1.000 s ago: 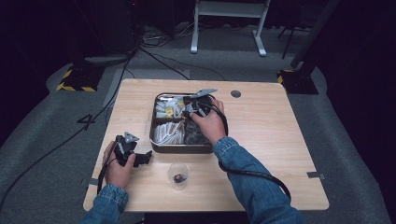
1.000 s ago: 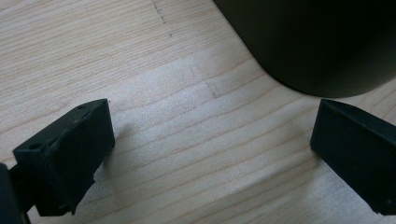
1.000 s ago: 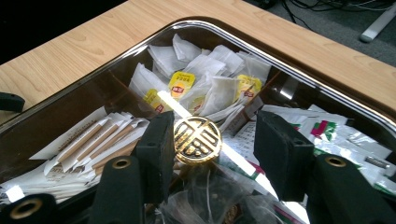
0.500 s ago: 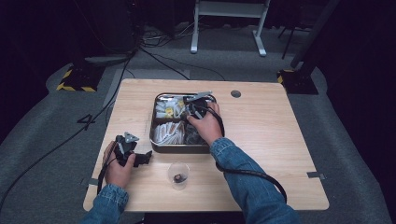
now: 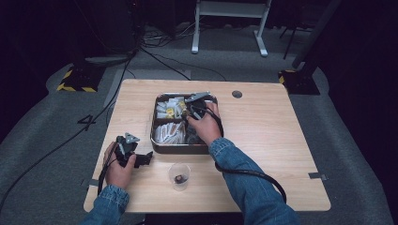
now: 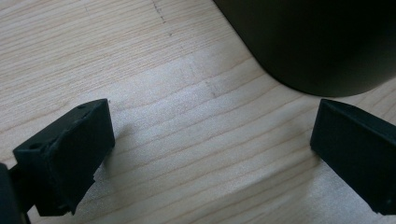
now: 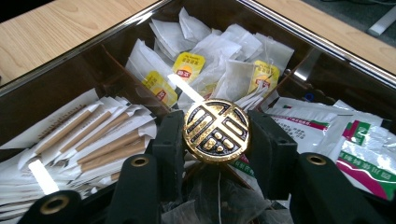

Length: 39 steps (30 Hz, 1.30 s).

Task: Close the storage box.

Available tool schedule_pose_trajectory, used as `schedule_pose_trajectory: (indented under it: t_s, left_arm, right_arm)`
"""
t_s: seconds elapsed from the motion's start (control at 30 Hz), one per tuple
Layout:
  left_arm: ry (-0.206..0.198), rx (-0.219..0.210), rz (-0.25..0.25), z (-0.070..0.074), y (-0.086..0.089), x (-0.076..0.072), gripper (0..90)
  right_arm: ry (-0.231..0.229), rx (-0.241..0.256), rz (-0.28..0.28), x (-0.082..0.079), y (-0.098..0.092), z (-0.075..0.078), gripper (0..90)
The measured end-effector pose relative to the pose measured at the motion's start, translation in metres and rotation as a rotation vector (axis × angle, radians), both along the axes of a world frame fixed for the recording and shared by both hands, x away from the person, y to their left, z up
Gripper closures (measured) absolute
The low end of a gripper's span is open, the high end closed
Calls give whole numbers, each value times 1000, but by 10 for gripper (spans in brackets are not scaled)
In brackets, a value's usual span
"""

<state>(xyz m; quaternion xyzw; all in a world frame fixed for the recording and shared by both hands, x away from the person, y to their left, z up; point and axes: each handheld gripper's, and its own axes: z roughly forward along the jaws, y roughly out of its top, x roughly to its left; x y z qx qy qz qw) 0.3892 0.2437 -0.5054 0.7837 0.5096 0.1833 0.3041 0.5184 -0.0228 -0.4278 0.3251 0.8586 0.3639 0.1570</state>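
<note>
From above, the person's right gripper [image 5: 191, 111] is reached into the metal tray [image 5: 162, 147] that sits in the middle of the wooden table [image 5: 281, 140], over the divide between its compartments, while the left gripper [image 5: 127, 149] rests on the tabletop off to the tray's left, well apart from it. A small clear cup [image 5: 179, 176] with something dark in it stands just in front of the tray, between the two forearms. Along the left gripper's own jaws, they stand wide apart over bare wood with nothing between them, and a dark rounded object [image 6: 317, 42] fills the top right corner, near one jaw. Along the right gripper's jaws, they are clamped on a round black-and-gold knob [image 7: 216, 130], one jaw pressed to each side of it, held above the tray's dividers; paper-wrapped sticks [image 7: 93, 140] lie in the compartment to the left, white tea bags with yellow tags [image 7: 219, 56] beyond, and printed sachets [image 7: 345, 135] to the right.
</note>
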Motion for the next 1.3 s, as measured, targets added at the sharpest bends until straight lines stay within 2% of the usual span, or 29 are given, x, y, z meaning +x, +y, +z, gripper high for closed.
schedule_pose_trajectory:
  t_s: [0.1, 0.37, 0.63, 0.7, 0.8, 1.0, 1.3]
  left_arm:
    - [0, 0, 0, 0, 0, 0, 1]
    - [0, 1, -1, 0, 0, 0, 1]
    - [2, -2, 0, 0, 0, 0, 1]
    - [1, -1, 0, 0, 0, 0, 1]
    - [0, 1, 0, 0, 0, 0, 1]
    - [0, 1, 0, 0, 0, 0, 1]
    - [0, 2, -1, 0, 0, 0, 1]
  right_arm:
    - [13, -9, -3, 2, 2, -2, 590]
    - [10, 0, -6, 0, 1, -4, 589]
    - [35, 19, -5, 2, -1, -4, 584]
    - [38, 45, -11, 2, -3, -3, 534]
    - [35, 79, -14, 1, -7, 2, 481]
    - [28, 151, 0, -8, -21, 23, 460]
    - [-9, 189, 9, -25, -46, 47, 452]
